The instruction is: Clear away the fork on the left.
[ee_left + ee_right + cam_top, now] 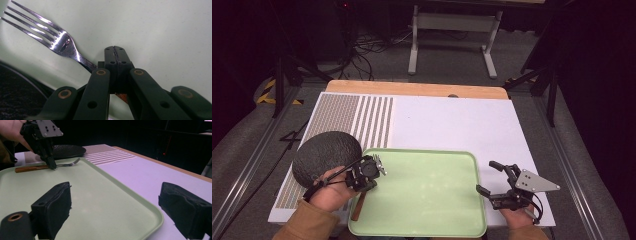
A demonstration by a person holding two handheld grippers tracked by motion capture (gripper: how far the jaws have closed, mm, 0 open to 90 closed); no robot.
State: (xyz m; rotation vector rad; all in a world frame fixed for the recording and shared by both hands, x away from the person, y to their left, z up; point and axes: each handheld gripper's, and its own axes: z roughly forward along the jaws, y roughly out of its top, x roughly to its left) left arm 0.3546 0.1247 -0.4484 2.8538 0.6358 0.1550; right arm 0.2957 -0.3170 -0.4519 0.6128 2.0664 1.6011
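Observation:
A fork (pixel 60 42) with a wooden handle (pixel 30 168) lies over the left rim of a pale green tray (pixel 427 200), tines (pixel 380 162) pointing away from the person. My left gripper (pixel 371 176) points down and is shut on the fork's metal neck, its jaws pressed together around it (pixel 115 53). From the right gripper view the left gripper (pixel 51 165) stands at the tray's far side, the fork (pixel 67 164) resting on the tray. My right gripper (pixel 487 176) hovers open at the tray's right edge, nothing between its pads (pixel 120 207).
A dark round plate (pixel 324 155) sits left of the tray, close behind the left hand. Under everything lies a white mat (pixel 452 125) with a striped patch (pixel 357 120) on a wooden table. A desk frame (pixel 452 30) and cables stand on the floor beyond.

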